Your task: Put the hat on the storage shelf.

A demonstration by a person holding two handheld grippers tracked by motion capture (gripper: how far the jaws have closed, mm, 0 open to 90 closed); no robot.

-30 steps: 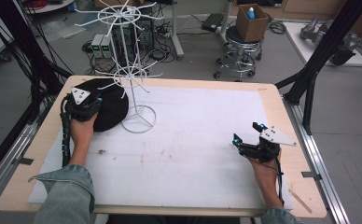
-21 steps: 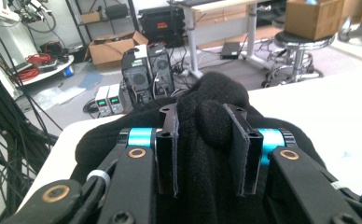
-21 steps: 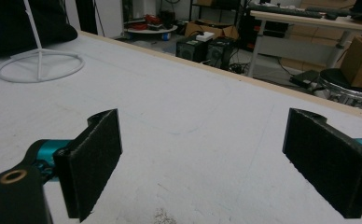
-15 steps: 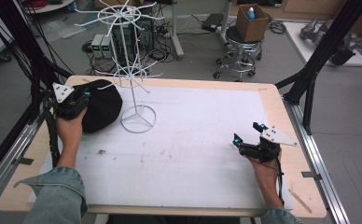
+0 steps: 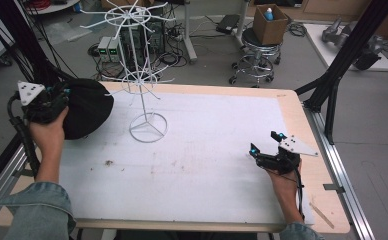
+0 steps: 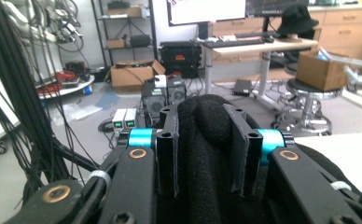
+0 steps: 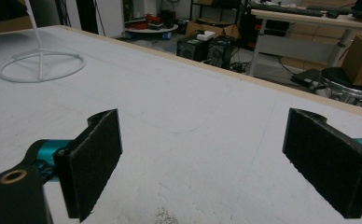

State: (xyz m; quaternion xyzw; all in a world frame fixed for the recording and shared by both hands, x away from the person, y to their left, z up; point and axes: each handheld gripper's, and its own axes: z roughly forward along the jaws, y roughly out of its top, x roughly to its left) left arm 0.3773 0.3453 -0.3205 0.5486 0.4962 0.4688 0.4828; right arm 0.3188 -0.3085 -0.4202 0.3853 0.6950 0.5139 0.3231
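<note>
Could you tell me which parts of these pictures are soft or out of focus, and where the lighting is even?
High view: even, diffuse light on the white table mat, faint shadows, slightly soft overall. Left gripper view: the black hat pinched between the jaws is sharp, the room behind mildly blurred. Right gripper view: the open right gripper is close and soft-edged; the white wire stand base reads clearly.

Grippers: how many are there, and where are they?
2. The left gripper is lifted at the table's left edge, shut on a black hat. The right gripper rests open on the table near its right side.
</note>
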